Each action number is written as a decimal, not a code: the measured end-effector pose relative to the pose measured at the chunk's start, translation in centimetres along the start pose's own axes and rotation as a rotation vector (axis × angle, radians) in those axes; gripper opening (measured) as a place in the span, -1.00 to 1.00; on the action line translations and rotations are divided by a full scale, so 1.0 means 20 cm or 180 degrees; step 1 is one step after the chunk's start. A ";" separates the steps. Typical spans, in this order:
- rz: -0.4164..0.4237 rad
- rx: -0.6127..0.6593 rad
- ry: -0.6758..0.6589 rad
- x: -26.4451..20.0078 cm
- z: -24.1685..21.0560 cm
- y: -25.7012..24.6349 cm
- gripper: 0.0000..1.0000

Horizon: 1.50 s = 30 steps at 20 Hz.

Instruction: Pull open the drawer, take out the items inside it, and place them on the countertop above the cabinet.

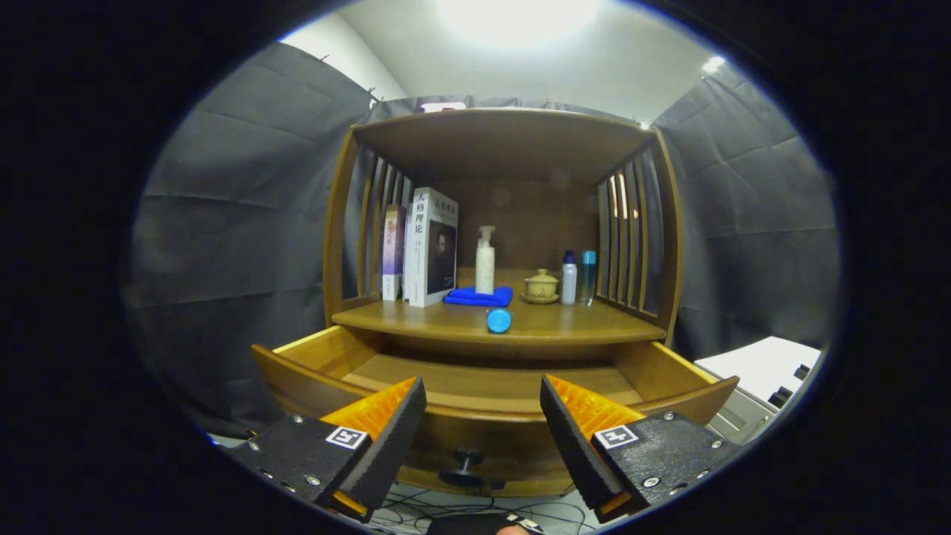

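Observation:
A wooden cabinet stands ahead with its drawer [312, 386] pulled out toward me; what shows of the drawer's floor is bare. The drawer's dark round knob [464, 464] sits low on its front, between my fingers and a bit below the tips. On the countertop [594, 323] above the drawer a small blue cylinder [498, 320] lies near the front edge, end-on to me. My gripper [483, 401] is open, fingers spread wide in front of the drawer front, holding nothing.
Further back on the countertop stand two books [431, 249], a white pump bottle [485, 261] on a folded blue cloth [479, 297], a small lidded cup [541, 286], and two slim bottles [578, 277]. Slatted side walls and a top panel enclose it. A white box [765, 379] sits right of the drawer. Cables lie on the floor.

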State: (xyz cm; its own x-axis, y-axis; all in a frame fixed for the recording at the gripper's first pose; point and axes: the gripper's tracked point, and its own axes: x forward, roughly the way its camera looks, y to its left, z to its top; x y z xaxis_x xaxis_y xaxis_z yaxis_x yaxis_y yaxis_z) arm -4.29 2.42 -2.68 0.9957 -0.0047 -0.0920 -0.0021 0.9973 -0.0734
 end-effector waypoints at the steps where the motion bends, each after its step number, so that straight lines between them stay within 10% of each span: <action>1: -0.0001 0.0009 0.0012 -0.01 -0.03 0.01 0.90; 12: -0.0079 -0.0025 0.0441 0.01 -0.38 0.03 0.91; 30: -0.0303 0.0189 0.0363 0.19 -0.36 0.02 0.91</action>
State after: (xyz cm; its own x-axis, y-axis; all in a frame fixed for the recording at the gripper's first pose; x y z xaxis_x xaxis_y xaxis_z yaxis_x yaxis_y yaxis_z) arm -1.19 2.31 -10.13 0.9743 -0.1044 -0.1997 0.1006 0.9945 -0.0287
